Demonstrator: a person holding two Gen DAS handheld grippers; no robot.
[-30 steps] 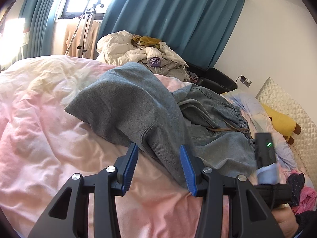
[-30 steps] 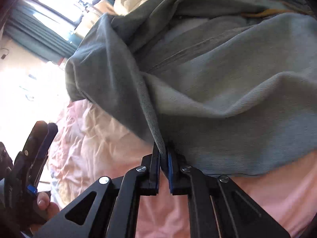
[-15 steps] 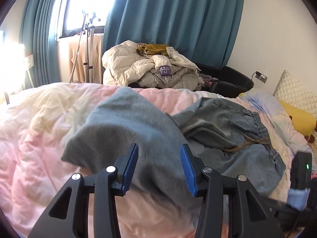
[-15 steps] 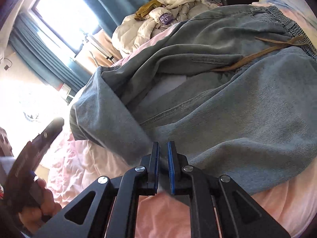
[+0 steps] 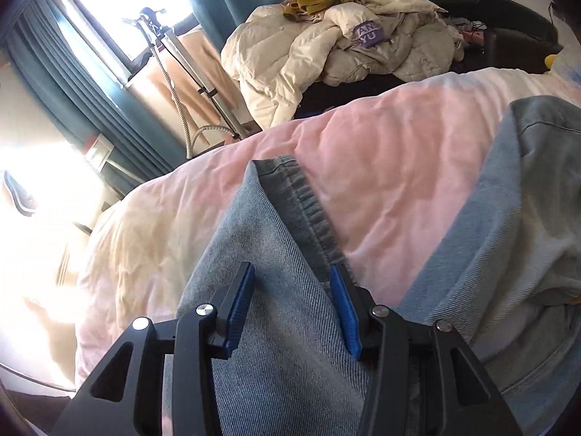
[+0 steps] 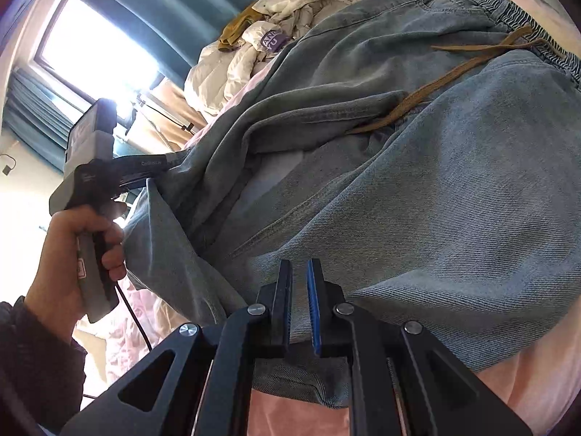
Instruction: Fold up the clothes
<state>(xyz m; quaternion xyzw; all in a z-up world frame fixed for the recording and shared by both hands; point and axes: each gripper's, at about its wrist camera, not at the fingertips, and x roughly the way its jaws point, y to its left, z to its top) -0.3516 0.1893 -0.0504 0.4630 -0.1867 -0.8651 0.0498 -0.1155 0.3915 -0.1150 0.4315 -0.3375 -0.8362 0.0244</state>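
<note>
Light blue jeans (image 6: 454, 189) with an elastic waistband and a brown drawstring (image 6: 435, 87) lie crumpled on the pink duvet (image 5: 381, 167). My right gripper (image 6: 300, 290) is shut on a fold of denim near the jeans' lower edge. In the left wrist view one trouser leg (image 5: 276, 254) with its stitched hem runs up between the blue pads of my left gripper (image 5: 290, 290), which is open just above the cloth. The right wrist view shows the left gripper's body (image 6: 90, 178) in a hand (image 6: 69, 254), its fingertips hidden behind denim.
A heap of cream jackets and other clothes (image 5: 345, 47) sits beyond the bed. Teal curtains (image 5: 90, 101) and a bright window are at the left, with a metal stand (image 5: 189, 69) in front. The duvet's edge drops off at the left.
My left gripper has moved down and in over the trouser leg, still open, and its view has tilted. The right gripper stays shut on denim. The jeans are more spread out.
</note>
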